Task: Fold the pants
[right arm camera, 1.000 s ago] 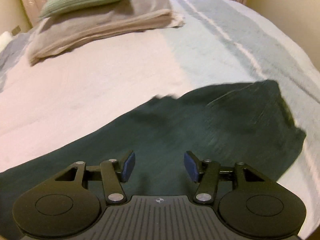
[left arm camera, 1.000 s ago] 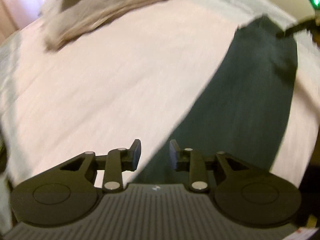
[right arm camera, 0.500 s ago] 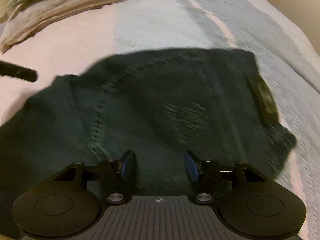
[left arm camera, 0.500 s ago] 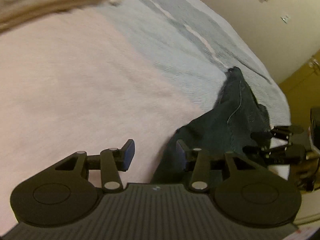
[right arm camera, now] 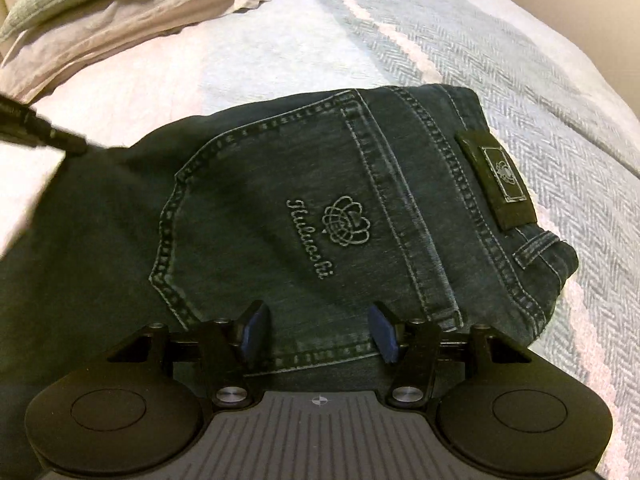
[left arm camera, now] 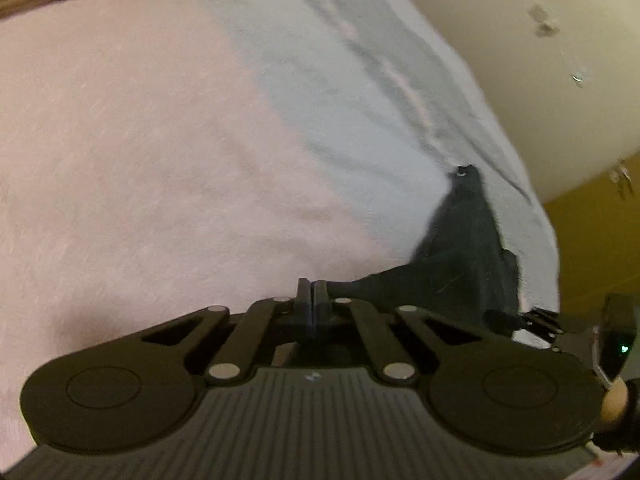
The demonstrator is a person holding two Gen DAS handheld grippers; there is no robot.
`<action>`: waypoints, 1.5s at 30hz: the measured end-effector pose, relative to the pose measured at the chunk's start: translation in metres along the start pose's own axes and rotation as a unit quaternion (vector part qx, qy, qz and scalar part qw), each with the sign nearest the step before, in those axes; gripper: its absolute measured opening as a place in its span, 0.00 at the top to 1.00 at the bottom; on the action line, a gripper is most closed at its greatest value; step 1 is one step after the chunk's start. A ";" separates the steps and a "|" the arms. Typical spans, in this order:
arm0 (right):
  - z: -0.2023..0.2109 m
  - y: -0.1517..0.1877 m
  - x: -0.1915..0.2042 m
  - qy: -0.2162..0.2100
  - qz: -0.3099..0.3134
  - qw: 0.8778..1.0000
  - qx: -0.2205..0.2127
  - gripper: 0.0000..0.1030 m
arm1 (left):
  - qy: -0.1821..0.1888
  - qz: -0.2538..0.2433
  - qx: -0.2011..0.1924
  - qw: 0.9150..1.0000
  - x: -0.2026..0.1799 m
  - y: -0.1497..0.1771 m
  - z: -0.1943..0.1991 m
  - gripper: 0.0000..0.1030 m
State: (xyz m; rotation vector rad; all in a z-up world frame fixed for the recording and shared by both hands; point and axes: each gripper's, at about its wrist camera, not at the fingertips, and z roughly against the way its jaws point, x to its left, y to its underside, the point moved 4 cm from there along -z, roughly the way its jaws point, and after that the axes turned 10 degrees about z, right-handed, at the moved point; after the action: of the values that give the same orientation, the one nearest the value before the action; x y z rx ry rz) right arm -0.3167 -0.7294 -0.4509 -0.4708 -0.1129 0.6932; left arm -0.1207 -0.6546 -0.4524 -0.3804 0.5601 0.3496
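Left tool (left arm camera: 311, 294): your jaws are pinched on the pants (right arm camera: 280, 208) edge.
Right tool (right arm camera: 316, 334): your jaws gape above the back pocket (right arm camera: 304, 216).
Pants: flat on the bed (right arm camera: 500, 64).

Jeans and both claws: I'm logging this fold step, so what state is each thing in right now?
Left claw: shut on the jeans edge.
Right claw: open, over the waistband end, gripping nothing.
Jeans: dark denim lying on the bed, back pocket up, one edge pinched.
Bedspread: spread flat under the jeans.
Pillows: stacked at the bed's far end.
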 end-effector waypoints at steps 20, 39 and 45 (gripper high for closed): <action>0.060 0.040 -0.009 0.121 -0.145 0.982 0.029 0.48 | -0.140 0.021 0.000 0.990 0.062 0.182 0.133 0.95; 0.177 0.108 0.286 0.029 -0.104 0.994 0.033 0.46 | -0.227 0.110 0.027 0.967 0.190 0.451 0.317 0.90; 0.172 0.103 0.340 -0.040 -0.023 0.998 0.041 0.45 | -0.244 0.105 -0.010 0.964 0.170 0.466 0.348 0.84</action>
State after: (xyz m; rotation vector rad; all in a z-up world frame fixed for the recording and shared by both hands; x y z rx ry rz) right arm -0.1596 -0.3778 -0.3628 -0.3598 -0.1698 0.6700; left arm -0.0264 -0.0591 -0.3947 -0.2403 0.1116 0.6328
